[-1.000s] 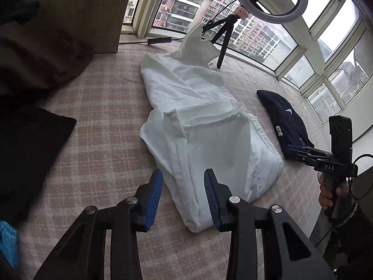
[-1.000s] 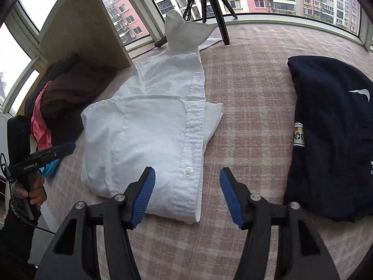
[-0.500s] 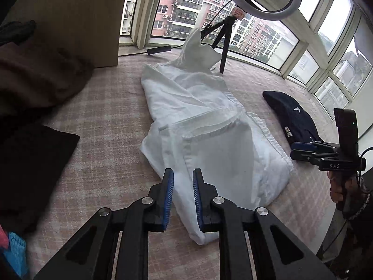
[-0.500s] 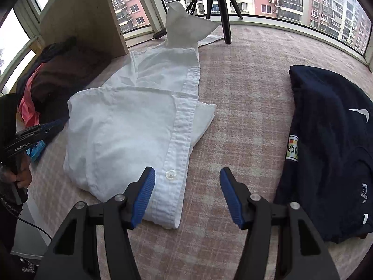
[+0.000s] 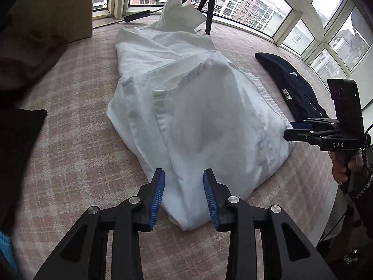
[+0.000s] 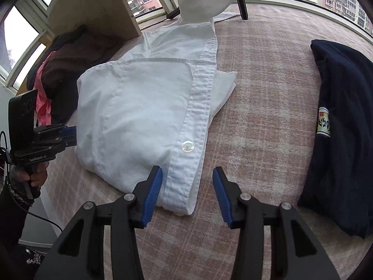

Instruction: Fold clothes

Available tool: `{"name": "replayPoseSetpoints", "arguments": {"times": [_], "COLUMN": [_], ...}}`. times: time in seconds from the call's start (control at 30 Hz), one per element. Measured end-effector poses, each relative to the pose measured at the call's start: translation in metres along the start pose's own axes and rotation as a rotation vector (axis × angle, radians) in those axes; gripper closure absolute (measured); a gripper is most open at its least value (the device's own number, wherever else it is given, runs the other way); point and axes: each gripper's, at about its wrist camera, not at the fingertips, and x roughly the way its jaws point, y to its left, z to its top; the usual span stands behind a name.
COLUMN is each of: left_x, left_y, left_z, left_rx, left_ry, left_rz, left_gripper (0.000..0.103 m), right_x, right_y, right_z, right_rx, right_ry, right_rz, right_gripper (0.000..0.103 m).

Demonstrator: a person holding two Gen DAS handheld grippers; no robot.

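Note:
A white button shirt (image 5: 198,116), partly folded, lies on the pink checked surface; it also shows in the right wrist view (image 6: 144,107). My left gripper (image 5: 184,198) is open, its blue pads on either side of the shirt's near corner. My right gripper (image 6: 185,193) is open, straddling the buttoned placket edge at the shirt's near corner. Each gripper shows in the other's view: the right gripper (image 5: 303,129) at the shirt's right edge, the left gripper (image 6: 63,135) at its left edge.
A folded navy garment (image 6: 345,128) lies to the right, also in the left wrist view (image 5: 293,86). A pile of dark and pink clothes (image 6: 58,70) sits left, by a wooden panel (image 6: 93,7). A tripod (image 5: 208,2) stands at the far windows.
My left gripper closed to a narrow gap, then opened again and moved in over the shirt's near corner. My right gripper moved closer to the placket edge, staying open.

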Motion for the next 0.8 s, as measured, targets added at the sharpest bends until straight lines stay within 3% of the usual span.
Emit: {"name": "replayPoseSetpoints", "arguments": {"times": [0.07, 0.1, 0.13, 0.17, 0.2, 0.3, 0.37, 0.43, 0.5, 0.63, 0.73, 0.8], "left_x": [0.002, 0.002, 0.000, -0.003, -0.006, -0.031, -0.056, -0.057, -0.032, -0.008, -0.029, -0.043], "left_y": [0.000, 0.001, 0.005, 0.009, 0.013, 0.010, 0.007, 0.013, 0.024, 0.023, 0.022, 0.017], "left_z": [0.000, 0.001, 0.001, 0.002, 0.003, 0.000, -0.003, -0.005, -0.005, -0.003, 0.000, 0.006], "left_rx": [0.002, -0.006, -0.030, -0.057, -0.084, -0.081, -0.088, -0.106, -0.157, -0.126, -0.127, -0.113], "left_ry": [0.005, 0.006, 0.000, -0.007, -0.014, -0.093, -0.182, -0.214, -0.150, -0.083, -0.142, -0.184], "left_rz": [-0.001, -0.008, -0.034, -0.062, -0.091, -0.087, -0.084, -0.061, -0.045, 0.024, 0.134, 0.111], "left_gripper": [0.076, 0.084, 0.099, 0.101, 0.102, 0.102, 0.102, 0.102, 0.102, 0.099, 0.099, 0.100], "right_x": [0.004, 0.004, 0.003, 0.002, 0.001, 0.001, 0.002, 0.003, 0.005, 0.004, -0.009, -0.020], "right_y": [0.003, 0.004, 0.006, 0.007, 0.008, 0.008, 0.006, 0.003, 0.001, -0.002, -0.001, 0.003], "right_z": [0.000, 0.000, 0.001, 0.001, 0.001, 0.002, 0.003, 0.004, 0.005, 0.006, 0.006, 0.008], "right_rx": [-0.009, -0.014, -0.019, -0.025, -0.030, -0.022, -0.007, 0.008, 0.024, 0.049, 0.025, -0.004], "right_ry": [0.011, 0.009, 0.007, 0.004, 0.001, -0.002, -0.003, -0.004, -0.005, -0.017, -0.051, -0.082], "right_rz": [0.012, 0.014, 0.014, 0.015, 0.015, 0.015, 0.014, 0.014, 0.013, 0.007, -0.048, -0.097], "right_gripper": [0.075, 0.077, 0.079, 0.083, 0.086, 0.096, 0.097, 0.097, 0.097, 0.094, 0.086, 0.085]}}
